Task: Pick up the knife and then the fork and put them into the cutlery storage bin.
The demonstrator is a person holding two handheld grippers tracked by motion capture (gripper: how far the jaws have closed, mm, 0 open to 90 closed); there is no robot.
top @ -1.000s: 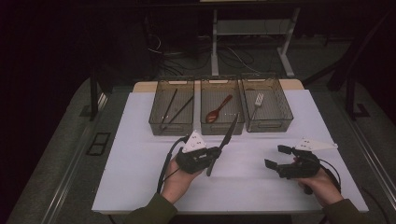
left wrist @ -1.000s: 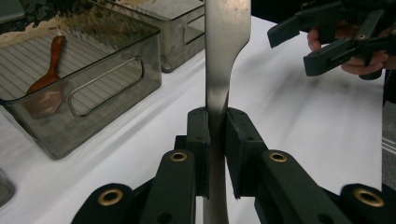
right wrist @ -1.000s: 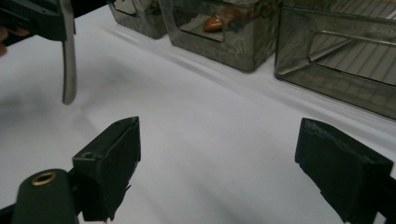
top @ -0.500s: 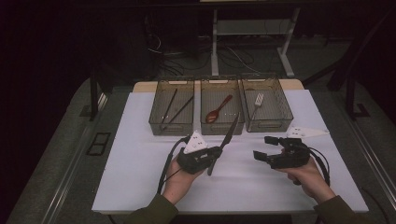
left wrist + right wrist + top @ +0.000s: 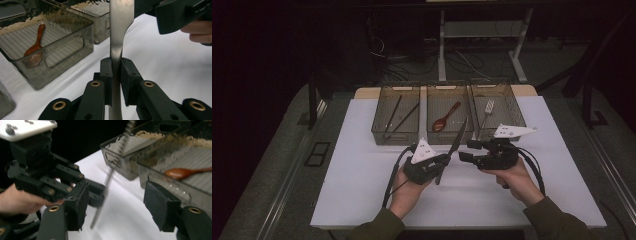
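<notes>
A metal table knife (image 5: pixel 454 146) stands tilted up and away from my left gripper (image 5: pixel 442 163), which is shut on its handle. In the left gripper view the two pads clamp the knife (image 5: pixel 119 37) at its narrow neck, blade rising out of the frame's top. My right gripper (image 5: pixel 467 151) is open just right of the blade, jaws pointing left. In the right gripper view the knife (image 5: pixel 107 188) shows blurred between and beyond the spread fingers (image 5: pixel 77 206), with the left gripper (image 5: pixel 96 195) holding it from the left.
Three smoked clear trays stand in a row at the back of the white table (image 5: pixel 362 200). The left tray (image 5: pixel 395 140) holds dark chopsticks (image 5: pixel 393 114), the middle tray (image 5: pixel 445 86) a brown spoon (image 5: pixel 446 118), the right tray (image 5: pixel 518 114) a fork (image 5: pixel 487 111).
My right gripper has swung left across the table, from well apart to close beside the knife blade. The left gripper and knife have stayed put.
</notes>
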